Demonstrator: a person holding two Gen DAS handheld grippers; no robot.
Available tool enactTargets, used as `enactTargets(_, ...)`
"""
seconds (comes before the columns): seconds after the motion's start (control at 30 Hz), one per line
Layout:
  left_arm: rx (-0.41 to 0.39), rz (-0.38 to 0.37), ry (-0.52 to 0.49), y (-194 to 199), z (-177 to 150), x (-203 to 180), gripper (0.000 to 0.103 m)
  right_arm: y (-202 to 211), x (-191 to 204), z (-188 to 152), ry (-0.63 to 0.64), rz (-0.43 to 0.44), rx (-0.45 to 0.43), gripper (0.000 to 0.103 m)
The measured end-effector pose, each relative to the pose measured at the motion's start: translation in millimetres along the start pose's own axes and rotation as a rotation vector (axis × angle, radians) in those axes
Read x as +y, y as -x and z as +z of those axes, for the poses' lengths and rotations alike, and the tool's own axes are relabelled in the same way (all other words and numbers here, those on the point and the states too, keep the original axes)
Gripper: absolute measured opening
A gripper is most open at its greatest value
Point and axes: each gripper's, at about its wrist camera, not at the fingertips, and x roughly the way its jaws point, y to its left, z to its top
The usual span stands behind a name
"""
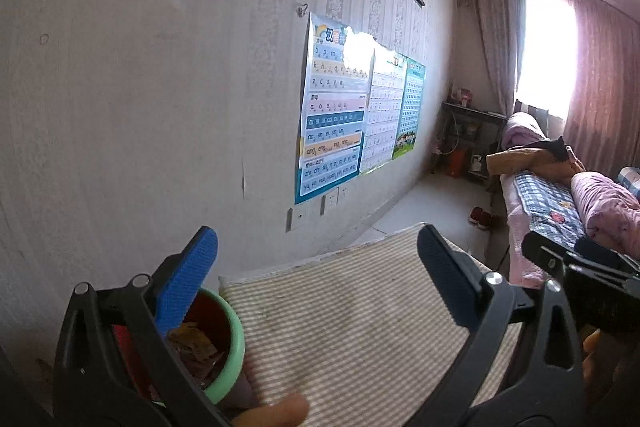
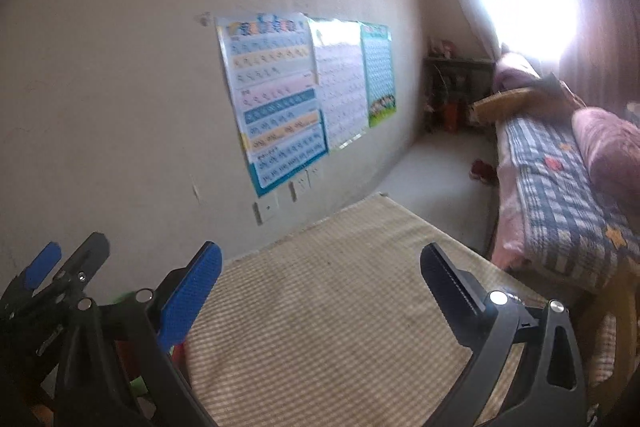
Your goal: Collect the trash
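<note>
Striped desk point(image 1: 360, 327) by the wall, both hand-held grippers above it.
Left hand-held gripper point(image 1: 318, 267) and right hand-held gripper point(image 2: 320, 279) gape wide, empty; green-rimmed bin point(image 1: 230, 343) with wrapper trash point(image 1: 192, 345) sits at the desk's left edge.
</note>
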Motion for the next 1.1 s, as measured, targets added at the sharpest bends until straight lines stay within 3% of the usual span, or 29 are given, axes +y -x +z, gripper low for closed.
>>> enactTargets(0.27, 0.03, 0.021, -0.049, -5.5, -7.5, -13.2, 0.098, -3.0, -18.3, -5.0, -0.035, -0.048, 0.038, 0.096)
enactTargets(1.1, 0.101, 0.015, -0.032, -16.8, -14.3, -4.9, 0.098, -10.1, -16.5, -6.2, -0.015, -0.068, 0.07, 0.096)
